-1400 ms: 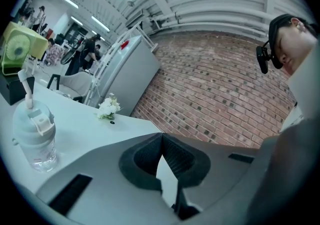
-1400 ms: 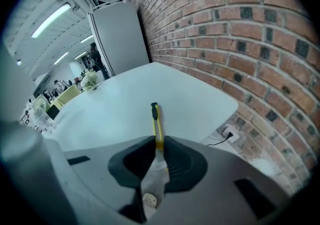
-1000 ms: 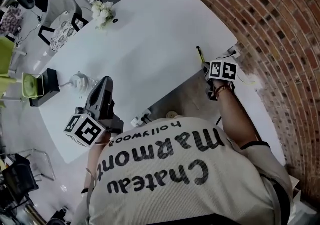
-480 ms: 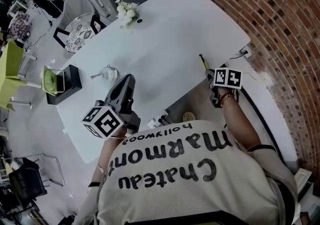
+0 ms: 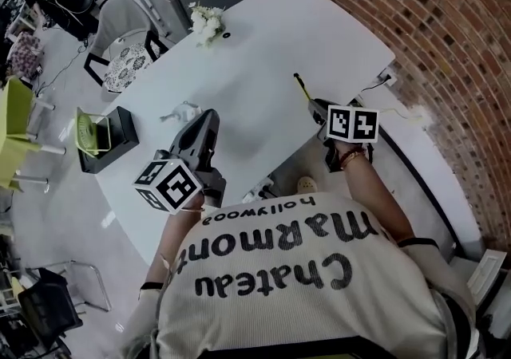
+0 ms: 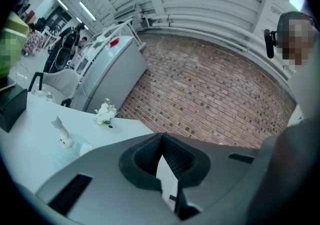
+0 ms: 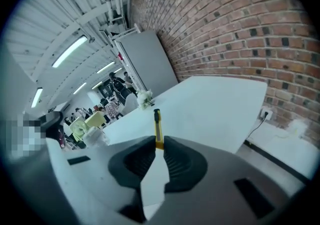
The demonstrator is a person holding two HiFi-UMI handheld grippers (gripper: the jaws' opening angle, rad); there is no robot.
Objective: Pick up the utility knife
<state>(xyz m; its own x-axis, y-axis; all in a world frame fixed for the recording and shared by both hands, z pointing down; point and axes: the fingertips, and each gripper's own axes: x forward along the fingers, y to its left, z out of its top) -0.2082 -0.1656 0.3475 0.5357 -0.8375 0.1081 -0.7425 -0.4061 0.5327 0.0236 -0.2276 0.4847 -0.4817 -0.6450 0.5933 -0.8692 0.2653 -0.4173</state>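
My right hand-held gripper (image 7: 159, 141) pinches the tail of the slim yellow utility knife (image 7: 157, 123) over the white desk (image 5: 263, 46); I see the left hand-held gripper (image 6: 161, 138) closed, empty.

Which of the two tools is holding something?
The right tool: its jaws are closed on the yellow utility knife, which sticks out beyond them. The left tool has its jaws together with nothing between them.
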